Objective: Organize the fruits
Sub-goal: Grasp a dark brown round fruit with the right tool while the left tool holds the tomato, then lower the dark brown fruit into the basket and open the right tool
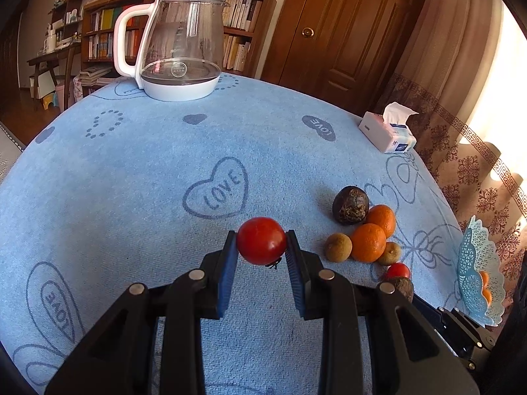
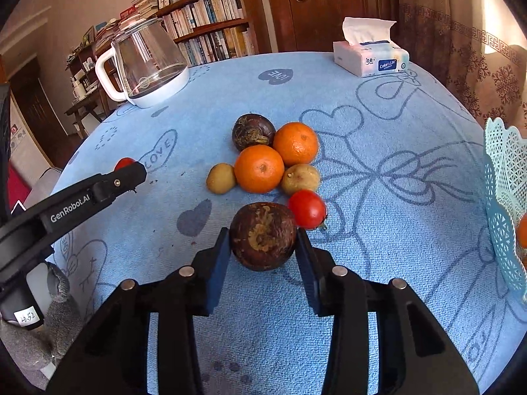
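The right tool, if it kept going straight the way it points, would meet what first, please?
Probably the near orange: it lies straight beyond the dark brown fruit between the right tool's pads, though depth is unclear.

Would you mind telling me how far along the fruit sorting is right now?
Early on. Done: orange fruit already sits in the blue basket. In hand: the left gripper is shut on a tomato, and the right gripper has its pads against a dark brown fruit. Left on the tablecloth: two oranges, another dark fruit, two small brown fruits and a second tomato.
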### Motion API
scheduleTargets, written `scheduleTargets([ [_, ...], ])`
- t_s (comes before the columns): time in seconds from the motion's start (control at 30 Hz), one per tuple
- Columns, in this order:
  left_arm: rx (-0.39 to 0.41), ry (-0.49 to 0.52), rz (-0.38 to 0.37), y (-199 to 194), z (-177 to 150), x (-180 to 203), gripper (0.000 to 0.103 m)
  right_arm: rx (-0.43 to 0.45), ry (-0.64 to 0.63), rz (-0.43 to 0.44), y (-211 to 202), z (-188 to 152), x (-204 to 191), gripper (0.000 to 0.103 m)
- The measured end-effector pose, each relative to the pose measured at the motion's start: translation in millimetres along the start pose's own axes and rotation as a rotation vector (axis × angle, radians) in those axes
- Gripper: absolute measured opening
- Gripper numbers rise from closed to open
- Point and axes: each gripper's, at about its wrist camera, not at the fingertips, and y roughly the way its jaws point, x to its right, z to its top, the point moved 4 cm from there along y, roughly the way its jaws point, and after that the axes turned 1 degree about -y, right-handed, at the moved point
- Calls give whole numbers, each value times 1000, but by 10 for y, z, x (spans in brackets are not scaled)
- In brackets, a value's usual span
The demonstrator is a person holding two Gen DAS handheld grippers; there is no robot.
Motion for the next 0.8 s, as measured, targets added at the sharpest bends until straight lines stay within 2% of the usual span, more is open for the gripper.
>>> scheduleTargets([
  [0.47, 5, 43, -36, -43, -45, 141, 30, 98, 71, -29, -492, 16, 279, 41],
  [0.8, 5, 48, -42, -48, -52, 155, 30, 197, 190, -125, -952, 60, 838, 41],
])
